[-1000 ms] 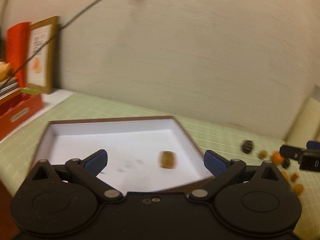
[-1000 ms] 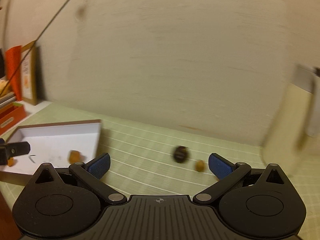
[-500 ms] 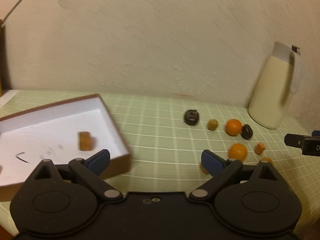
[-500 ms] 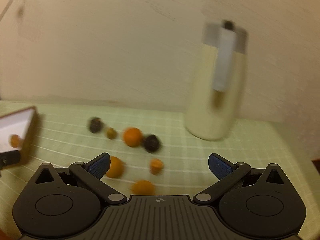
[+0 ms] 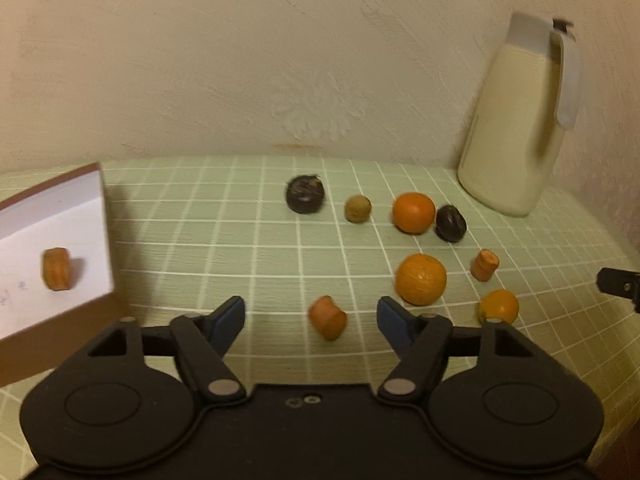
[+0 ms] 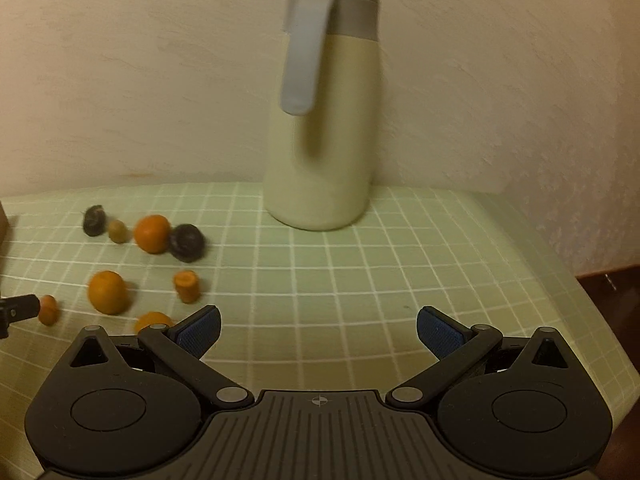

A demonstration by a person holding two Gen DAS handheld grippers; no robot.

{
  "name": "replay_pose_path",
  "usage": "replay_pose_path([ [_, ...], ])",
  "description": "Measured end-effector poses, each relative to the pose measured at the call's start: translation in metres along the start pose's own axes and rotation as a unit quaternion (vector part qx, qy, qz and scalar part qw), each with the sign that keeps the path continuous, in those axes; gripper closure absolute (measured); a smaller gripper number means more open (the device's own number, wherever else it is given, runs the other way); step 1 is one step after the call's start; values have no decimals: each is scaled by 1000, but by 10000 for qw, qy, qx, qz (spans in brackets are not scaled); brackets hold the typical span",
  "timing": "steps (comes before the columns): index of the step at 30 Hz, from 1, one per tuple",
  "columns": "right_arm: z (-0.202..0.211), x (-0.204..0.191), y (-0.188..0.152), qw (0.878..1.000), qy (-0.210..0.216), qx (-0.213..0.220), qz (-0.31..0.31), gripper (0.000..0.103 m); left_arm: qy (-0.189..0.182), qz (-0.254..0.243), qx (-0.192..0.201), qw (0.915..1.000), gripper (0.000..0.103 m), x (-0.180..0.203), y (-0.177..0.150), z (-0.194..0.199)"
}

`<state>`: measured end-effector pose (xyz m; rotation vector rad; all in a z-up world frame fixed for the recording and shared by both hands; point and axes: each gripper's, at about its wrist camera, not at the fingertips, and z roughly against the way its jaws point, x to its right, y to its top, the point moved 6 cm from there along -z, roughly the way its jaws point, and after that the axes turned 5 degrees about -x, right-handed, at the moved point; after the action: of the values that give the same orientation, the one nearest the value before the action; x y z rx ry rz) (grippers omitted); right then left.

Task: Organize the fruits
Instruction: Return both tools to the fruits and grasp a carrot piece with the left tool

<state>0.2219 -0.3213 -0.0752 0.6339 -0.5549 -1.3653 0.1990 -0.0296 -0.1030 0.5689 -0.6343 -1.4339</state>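
Observation:
Loose fruits lie on the green checked cloth: two dark round ones (image 5: 304,194) (image 5: 451,223), a small olive one (image 5: 358,209), oranges (image 5: 413,213) (image 5: 420,279) (image 5: 499,306) and an orange stub (image 5: 484,265). Another orange chunk (image 5: 328,317) lies between the fingers of my left gripper (image 5: 311,316), whose jaws are closing without touching it. A white box (image 5: 56,216) at left holds one orange piece (image 5: 58,269). My right gripper (image 6: 318,328) stands open over bare cloth, right of the fruits (image 6: 151,233).
A cream jug (image 5: 516,128) with a grey lid and handle stands against the wall at the back right, seen also as the jug (image 6: 324,140) straight ahead of the right gripper. The table edge (image 6: 560,280) drops off at right.
Both views swung right, from the white box to the fruit cluster and jug. The left jaws narrowed around an orange chunk. The right gripper now faces the jug.

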Motion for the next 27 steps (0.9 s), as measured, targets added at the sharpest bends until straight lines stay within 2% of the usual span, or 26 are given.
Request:
replay_pose_path([
  [5, -4, 12, -3, 10000, -45, -43, -55, 0, 99, 61, -152, 9998, 58, 4, 0, -16],
  [10, -9, 19, -5, 9999, -63, -76, -77, 0, 191, 37, -300, 9994, 61, 8, -1, -28],
  [13, -11, 23, -5, 9998, -85, -116, -113, 0, 307, -88, -251, 9992, 62, 12, -1, -31],
  [15, -12, 26, -5, 9998, -105, -120, -153, 0, 337, -157, -217, 9991, 87, 14, 0, -30],
  [22, -14, 29, -5, 9994, -76, -187, -283, 0, 304, -212, -153, 9992, 88, 14, 1, -22],
  [27, -19, 16, -4, 9989, 219, -281, -313, 0, 250, -249, -42, 9994, 88, 12, 2, -5],
])
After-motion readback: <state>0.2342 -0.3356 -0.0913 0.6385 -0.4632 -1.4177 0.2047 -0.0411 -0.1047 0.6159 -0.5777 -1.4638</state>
